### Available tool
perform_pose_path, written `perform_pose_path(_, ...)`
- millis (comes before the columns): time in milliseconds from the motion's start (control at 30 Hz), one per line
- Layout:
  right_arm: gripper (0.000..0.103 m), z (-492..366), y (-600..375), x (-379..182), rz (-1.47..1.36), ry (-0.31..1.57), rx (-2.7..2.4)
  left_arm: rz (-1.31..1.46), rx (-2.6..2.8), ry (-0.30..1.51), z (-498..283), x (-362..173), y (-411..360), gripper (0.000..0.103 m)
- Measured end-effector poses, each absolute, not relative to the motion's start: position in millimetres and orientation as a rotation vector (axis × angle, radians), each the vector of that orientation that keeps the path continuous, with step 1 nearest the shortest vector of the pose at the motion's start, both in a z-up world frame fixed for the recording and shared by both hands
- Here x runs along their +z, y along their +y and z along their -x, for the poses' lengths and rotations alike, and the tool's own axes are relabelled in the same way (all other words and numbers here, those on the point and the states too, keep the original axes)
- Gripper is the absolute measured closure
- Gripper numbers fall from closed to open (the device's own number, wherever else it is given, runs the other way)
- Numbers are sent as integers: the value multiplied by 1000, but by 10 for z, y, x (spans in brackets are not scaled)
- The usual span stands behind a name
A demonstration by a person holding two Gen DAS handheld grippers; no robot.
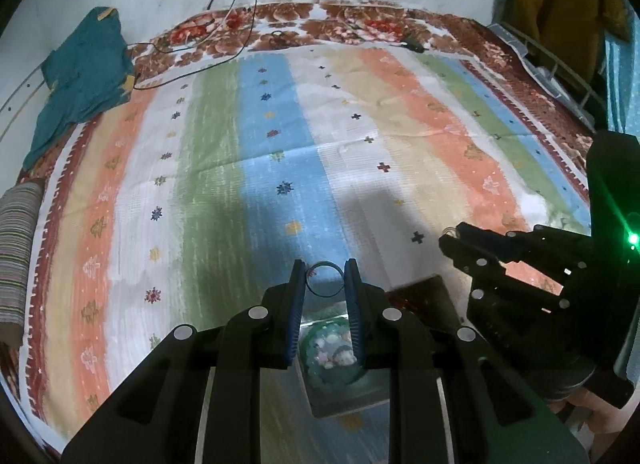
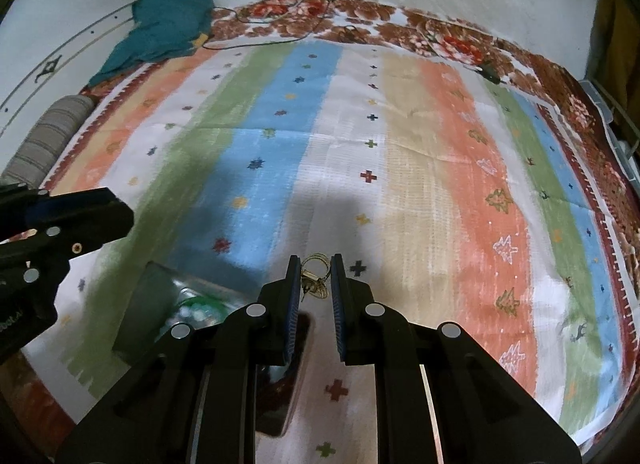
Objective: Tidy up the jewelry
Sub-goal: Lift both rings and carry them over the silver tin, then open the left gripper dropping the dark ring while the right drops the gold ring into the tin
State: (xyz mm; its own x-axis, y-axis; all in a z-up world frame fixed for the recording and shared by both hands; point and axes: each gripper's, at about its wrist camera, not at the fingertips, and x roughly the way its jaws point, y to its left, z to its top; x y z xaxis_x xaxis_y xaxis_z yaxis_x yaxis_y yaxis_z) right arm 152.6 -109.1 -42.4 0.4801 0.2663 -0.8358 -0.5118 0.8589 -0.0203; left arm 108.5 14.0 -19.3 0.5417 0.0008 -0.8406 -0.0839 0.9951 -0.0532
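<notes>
left claw (image 1: 325, 278) clamped on a dark bangle (image 1: 325, 279), held above the open jewelry box (image 1: 340, 360) at the near edge | right claw (image 2: 316, 276) clamped on gold earrings (image 2: 314, 278), right of the box (image 2: 160, 304) | both over the striped bedspread (image 1: 280, 144) | teal cloth (image 1: 84, 72) far left

right gripper (image 2: 315, 270) pinching gold earrings (image 2: 314, 278) at its fingertips | hanging over striped sheet (image 2: 420, 152) | open box (image 2: 160, 312) lying lower left, green item inside | left gripper (image 2: 120, 214) showing at left edge | teal cloth (image 2: 168, 24) lying far left
</notes>
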Motion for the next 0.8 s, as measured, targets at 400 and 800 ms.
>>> perform_pose_path(400,87,-1211,-1116,-367,254,969,572,111,30,980,-871,-133,80,84)
perform_pose_path(800,60,-1057,-1197,-339,250,965,592,165,41,1011,-761,-162,129,68)
